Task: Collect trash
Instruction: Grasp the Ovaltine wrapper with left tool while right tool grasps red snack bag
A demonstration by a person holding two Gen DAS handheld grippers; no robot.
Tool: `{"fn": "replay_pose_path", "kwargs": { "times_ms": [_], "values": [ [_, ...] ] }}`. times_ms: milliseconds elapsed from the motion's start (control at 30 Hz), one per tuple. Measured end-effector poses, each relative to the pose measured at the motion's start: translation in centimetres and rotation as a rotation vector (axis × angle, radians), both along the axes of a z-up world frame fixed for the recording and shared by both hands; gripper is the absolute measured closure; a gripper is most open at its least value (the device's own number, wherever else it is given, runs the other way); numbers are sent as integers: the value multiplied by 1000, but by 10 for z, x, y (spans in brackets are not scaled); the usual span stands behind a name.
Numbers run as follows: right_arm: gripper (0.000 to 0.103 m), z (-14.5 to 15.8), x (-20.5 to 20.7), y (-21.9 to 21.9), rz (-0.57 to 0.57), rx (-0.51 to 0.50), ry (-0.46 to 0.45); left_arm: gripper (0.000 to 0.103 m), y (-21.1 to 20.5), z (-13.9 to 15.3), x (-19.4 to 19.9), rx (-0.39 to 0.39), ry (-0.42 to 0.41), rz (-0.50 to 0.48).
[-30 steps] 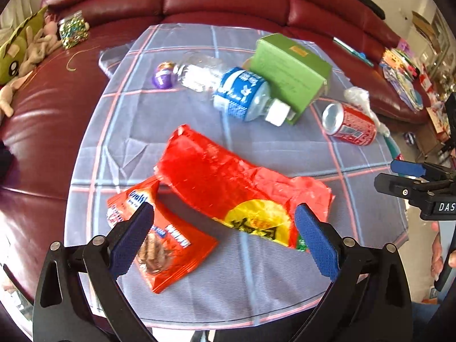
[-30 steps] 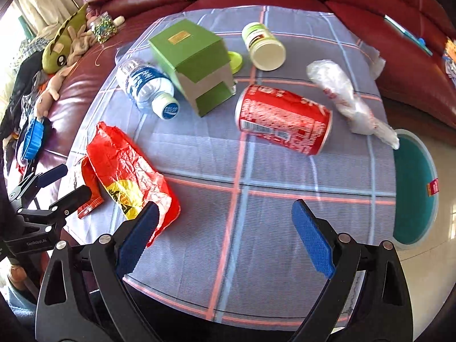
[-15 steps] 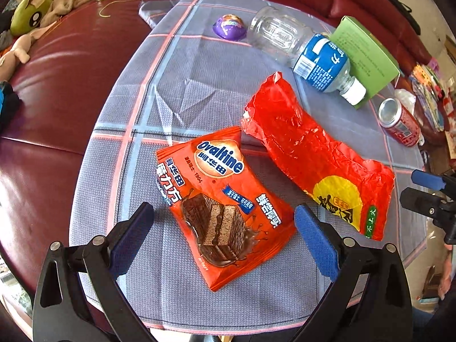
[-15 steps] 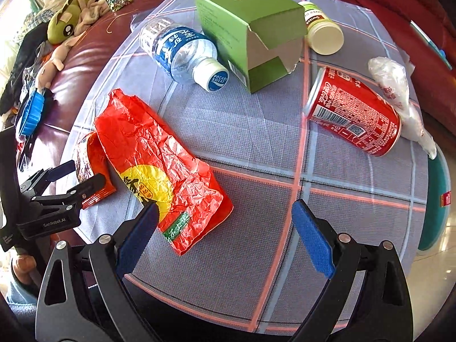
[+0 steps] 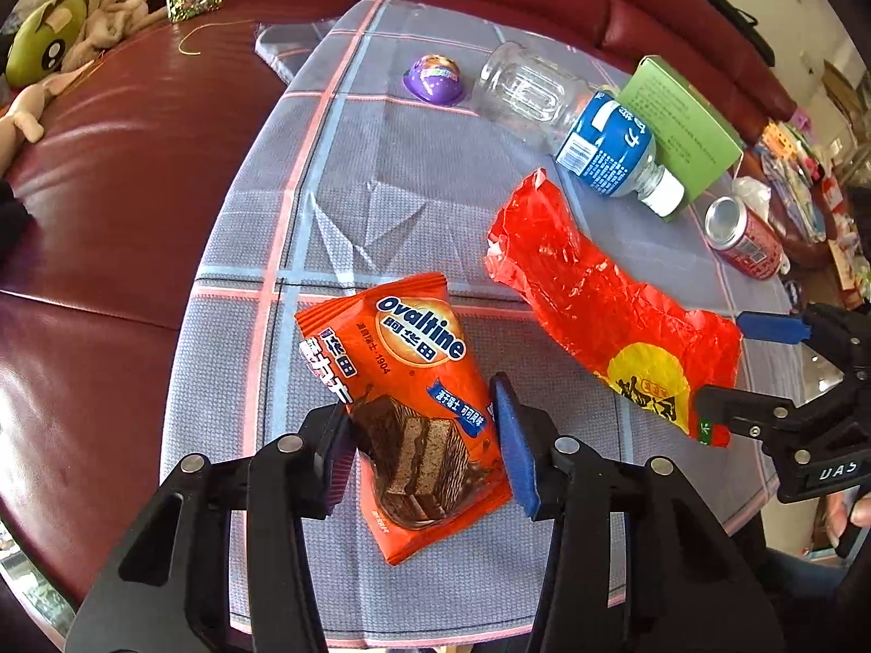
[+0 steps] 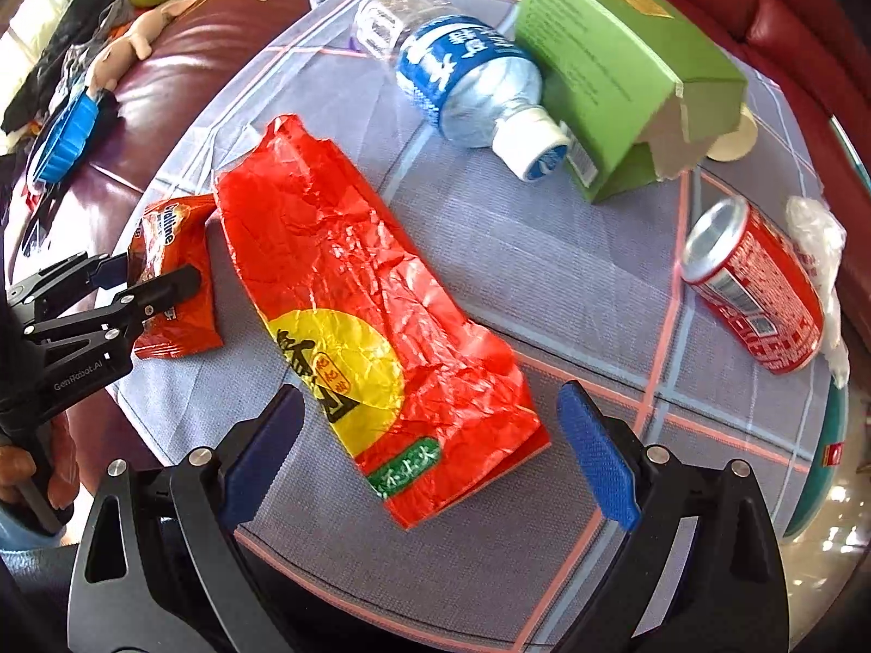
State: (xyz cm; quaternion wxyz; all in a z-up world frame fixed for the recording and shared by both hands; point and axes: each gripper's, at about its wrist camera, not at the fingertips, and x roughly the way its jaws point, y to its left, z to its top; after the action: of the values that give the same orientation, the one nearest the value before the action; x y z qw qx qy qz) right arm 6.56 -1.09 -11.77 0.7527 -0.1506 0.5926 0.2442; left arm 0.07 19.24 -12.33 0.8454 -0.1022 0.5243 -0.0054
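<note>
An orange Ovaltine wrapper (image 5: 413, 381) lies on the checked tablecloth (image 5: 348, 185). My left gripper (image 5: 422, 435) has its pads against both sides of the wrapper's near end; it also shows in the right wrist view (image 6: 144, 283) at the wrapper (image 6: 179, 321). A crumpled red snack bag (image 6: 370, 315) lies in the middle, also in the left wrist view (image 5: 599, 305). My right gripper (image 6: 430, 457) is open, its jaws either side of the bag's near end; it shows in the left wrist view (image 5: 735, 364).
A plastic bottle (image 6: 462, 87), a green carton (image 6: 615, 65), a red can (image 6: 756, 294), a clear plastic bag (image 6: 816, 234) and a white cup (image 6: 735, 141) lie further back. A purple capsule (image 5: 435, 79) sits at the far edge. A red sofa (image 5: 109, 174) surrounds the table.
My left gripper has moved forward and closed onto the Ovaltine wrapper. My right gripper has moved in over the red bag, still open.
</note>
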Motion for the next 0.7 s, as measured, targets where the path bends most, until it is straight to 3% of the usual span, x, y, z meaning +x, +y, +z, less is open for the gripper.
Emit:
{"fn": "replay_pose_path", "kwargs": {
  "times_ms": [233, 500, 600, 700],
  "values": [
    [13, -22, 3, 37, 122, -76, 3, 52, 9, -2, -3, -16, -3, -24],
    [9, -29, 9, 42, 110, -65, -27, 43, 2, -2, -2, 17, 1, -71],
    [15, -27, 4, 35, 106, -45, -54, 42, 0, -2, -2, 26, 1, -74],
    [35, -21, -4, 31, 127, -32, -79, 38, -3, -2, -1, 41, 2, -75]
  ]
}}
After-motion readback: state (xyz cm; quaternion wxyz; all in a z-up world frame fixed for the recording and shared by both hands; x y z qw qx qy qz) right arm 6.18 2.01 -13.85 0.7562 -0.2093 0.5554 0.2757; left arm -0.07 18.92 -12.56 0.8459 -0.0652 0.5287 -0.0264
